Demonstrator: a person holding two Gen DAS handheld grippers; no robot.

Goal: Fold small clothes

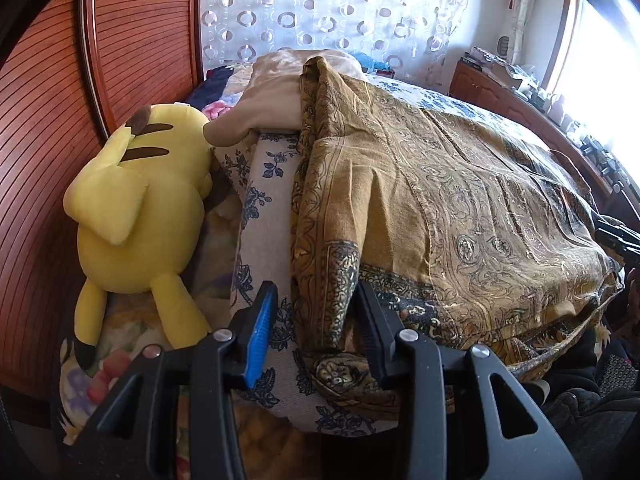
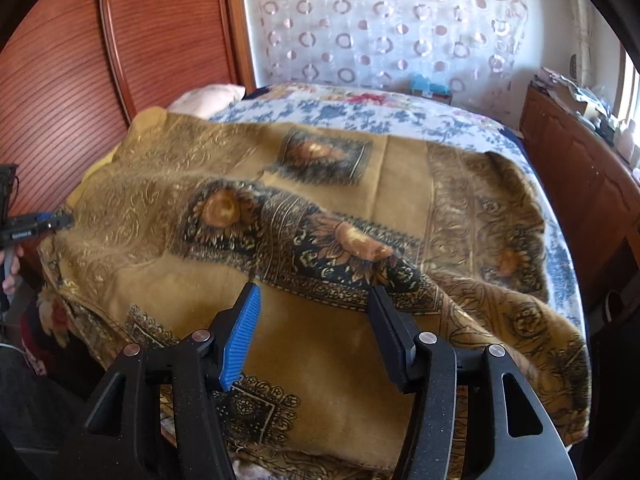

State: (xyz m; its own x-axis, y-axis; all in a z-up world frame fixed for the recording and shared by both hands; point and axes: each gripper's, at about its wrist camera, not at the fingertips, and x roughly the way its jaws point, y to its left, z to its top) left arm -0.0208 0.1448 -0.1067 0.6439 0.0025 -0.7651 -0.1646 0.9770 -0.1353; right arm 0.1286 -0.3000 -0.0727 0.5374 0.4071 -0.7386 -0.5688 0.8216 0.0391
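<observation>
Bed (image 2: 440,120) – mustard scarf (image 2: 320,208) spread; left gripper (image 1: 316,320) straddles its edge, right gripper (image 2: 312,312) wide, empty

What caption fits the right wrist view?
Open right hand-held gripper poised over the mustard patterned cloth spread on the bed.

We're in a home bedroom: a bed (image 2: 460,124) under a blue floral cover, a ribbed wooden headboard (image 2: 72,80), a yellow plush toy (image 1: 136,208), a circle-patterned curtain (image 2: 380,20), and a cluttered wooden dresser (image 2: 580,168) by the window
</observation>
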